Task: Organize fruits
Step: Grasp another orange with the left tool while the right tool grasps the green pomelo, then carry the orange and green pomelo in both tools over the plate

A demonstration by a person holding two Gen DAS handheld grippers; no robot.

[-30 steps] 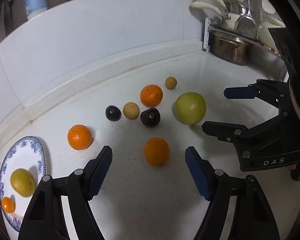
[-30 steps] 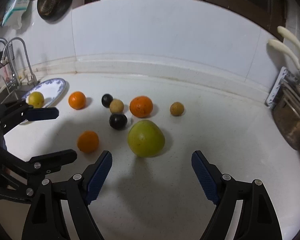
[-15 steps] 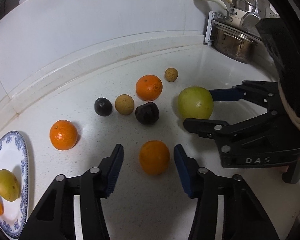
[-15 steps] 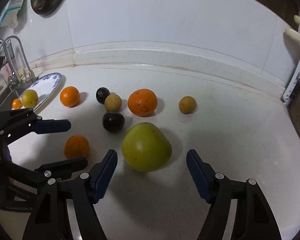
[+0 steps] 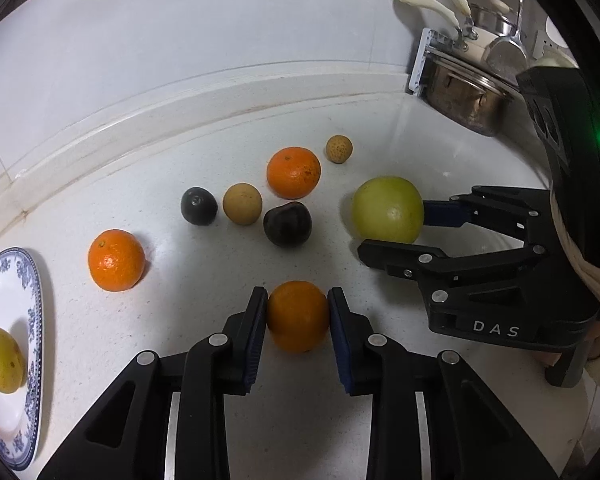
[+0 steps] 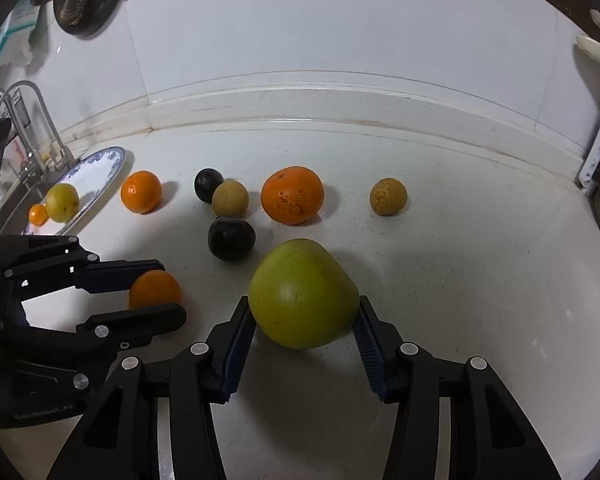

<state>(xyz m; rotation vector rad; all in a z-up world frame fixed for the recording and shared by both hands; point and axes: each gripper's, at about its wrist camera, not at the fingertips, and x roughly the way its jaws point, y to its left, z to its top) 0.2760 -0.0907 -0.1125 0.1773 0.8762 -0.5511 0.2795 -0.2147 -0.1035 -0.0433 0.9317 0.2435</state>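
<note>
Orange fruit first: a small orange [image 5: 298, 316] sits on the white countertop [image 5: 380, 152], squeezed between the blue pads of the left gripper [image 5: 298, 320], whose jaws are drawn in tight against both its sides. Just to the right, the right gripper [image 6: 304, 328] has the big green pomelo [image 6: 303, 293] between its pads, jaws closing, both pads touching the rind low on each side. The pomelo rests on the counter too.

Beyond those two, a dark plum [image 6: 231, 239] lies just behind the pomelo, with a tan round fruit [image 6: 230, 199] and a second dark plum [image 6: 208, 185] touching each other further back. A large orange [image 6: 292, 195] sits beside them, and a speckled tan fruit [image 6: 388, 196] lies well apart on the right. Another orange [image 6: 141, 191] waits near the blue-patterned plate [image 5: 34, 292] on the left, which carries a yellow-green fruit [image 5: 0, 360] and a tiny orange one [image 6: 38, 215]. At the far right corner a steel pot [image 5: 466, 98] stands against the tiled wall.
</note>
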